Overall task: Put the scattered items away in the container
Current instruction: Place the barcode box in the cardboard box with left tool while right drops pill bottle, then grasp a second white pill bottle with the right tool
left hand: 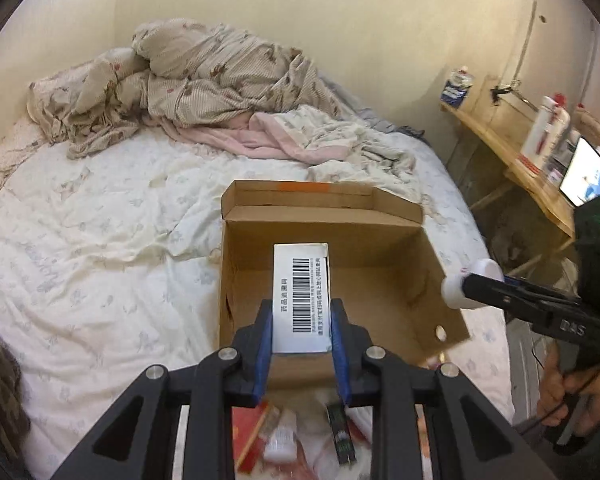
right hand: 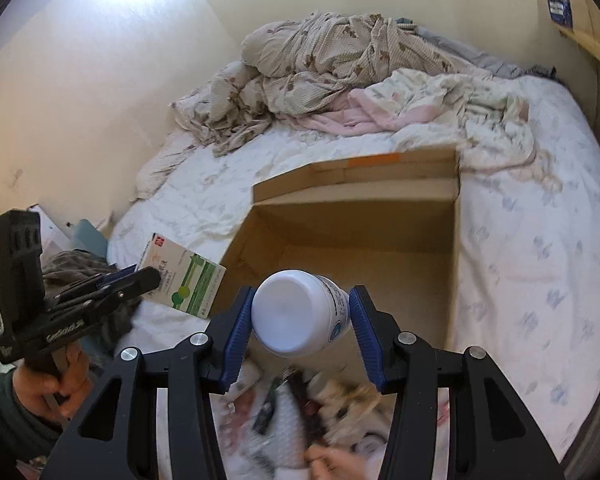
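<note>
An open cardboard box (left hand: 384,280) stands on the bed; it also shows in the right wrist view (right hand: 364,232). My left gripper (left hand: 300,332) is shut on a white medicine carton (left hand: 302,296) with a barcode, held over the box's near left part. The carton shows green and white in the right wrist view (right hand: 184,276). My right gripper (right hand: 300,320) is shut on a white plastic jar (right hand: 300,312), held above the box's near edge. The jar shows in the left wrist view (left hand: 468,284) at the box's right wall. Several small scattered items (right hand: 296,412) lie below both grippers, blurred.
Crumpled quilts and a pink blanket (left hand: 204,92) are heaped at the bed's far end. A wooden desk (left hand: 512,140) with bottles and a lit screen stands to the right of the bed. Dark clothing (right hand: 84,272) lies at the bed's left edge.
</note>
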Tool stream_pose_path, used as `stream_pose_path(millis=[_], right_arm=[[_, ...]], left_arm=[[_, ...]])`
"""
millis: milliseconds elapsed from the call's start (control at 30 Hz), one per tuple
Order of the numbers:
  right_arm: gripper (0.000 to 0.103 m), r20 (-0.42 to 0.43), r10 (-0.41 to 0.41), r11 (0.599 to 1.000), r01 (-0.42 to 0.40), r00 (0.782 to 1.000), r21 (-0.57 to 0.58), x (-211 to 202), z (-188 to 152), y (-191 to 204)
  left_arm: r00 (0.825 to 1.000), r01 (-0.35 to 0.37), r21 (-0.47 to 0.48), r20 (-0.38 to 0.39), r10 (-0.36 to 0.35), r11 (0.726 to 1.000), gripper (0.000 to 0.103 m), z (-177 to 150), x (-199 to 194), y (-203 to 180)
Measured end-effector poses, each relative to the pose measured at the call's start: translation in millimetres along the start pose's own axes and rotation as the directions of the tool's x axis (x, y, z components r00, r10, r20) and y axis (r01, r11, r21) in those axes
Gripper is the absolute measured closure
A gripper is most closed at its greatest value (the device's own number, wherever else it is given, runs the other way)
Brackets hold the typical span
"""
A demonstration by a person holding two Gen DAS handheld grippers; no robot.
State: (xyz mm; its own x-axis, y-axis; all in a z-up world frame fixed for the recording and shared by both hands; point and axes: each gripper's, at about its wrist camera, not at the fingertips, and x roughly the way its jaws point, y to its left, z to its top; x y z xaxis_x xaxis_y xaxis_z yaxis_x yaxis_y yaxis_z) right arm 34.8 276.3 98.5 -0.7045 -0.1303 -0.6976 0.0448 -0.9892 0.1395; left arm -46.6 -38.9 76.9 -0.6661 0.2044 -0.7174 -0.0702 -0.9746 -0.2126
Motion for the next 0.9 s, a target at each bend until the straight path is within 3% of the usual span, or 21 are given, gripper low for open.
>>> stream_pose_path(millis=[200,333,467,500,533,600,667,900], right_arm=[[0.050,-0.041,-0.068,0.997,0.067,0.997,-0.030,38.6,14.6,-12.8],[0.050,-0.162,-0.114,0.993,0.106,0.980,-0.061,73.4,1.2,-8.9],[0.050,-0.213,-0.150,0.984,0.126,0.965,-0.124,90.7,-6.2,-3.6],[0.048,-0.218,-0.174,0.981,0.149,0.960,-0.127,93.2,-5.6,-4.5],[0.039,-0.224,-0.204,0.975,0.178,0.953,-0.130,94.6,-4.6,-6.2],[0.025,-0.199,-0.208,0.975,0.187,0.958,-0.120,89.1,-2.5,-9.9],[0.020,-0.168,-0.207,0.976,0.190,0.964,-0.108,83.4,0.8,-10.3],[0.020,-0.104,-0.190,0.979,0.181,0.976,-0.091,62.7,7.9,-4.2]], left_arm=[[0.996,-0.085,0.077,0.006,0.084,0.993,0.076,0.0,57.6,-1.2],[0.989,-0.086,0.077,-0.113,0.094,0.993,0.076,-15.6,94.9,5.0],[0.986,-0.082,0.106,-0.138,0.096,0.991,0.075,-19.2,104.2,3.4],[0.985,-0.080,0.103,-0.145,0.095,0.991,0.067,-18.8,105.5,3.4],[0.982,-0.077,0.098,-0.166,0.092,0.992,0.047,-17.7,108.2,3.0],[0.982,-0.067,0.091,-0.173,0.082,0.994,0.031,-18.1,107.2,1.3],[0.987,-0.045,0.091,-0.148,0.058,0.995,0.028,-17.4,99.7,-1.4],[0.992,-0.039,0.064,-0.114,0.047,0.997,0.026,-12.8,74.2,-2.6]])
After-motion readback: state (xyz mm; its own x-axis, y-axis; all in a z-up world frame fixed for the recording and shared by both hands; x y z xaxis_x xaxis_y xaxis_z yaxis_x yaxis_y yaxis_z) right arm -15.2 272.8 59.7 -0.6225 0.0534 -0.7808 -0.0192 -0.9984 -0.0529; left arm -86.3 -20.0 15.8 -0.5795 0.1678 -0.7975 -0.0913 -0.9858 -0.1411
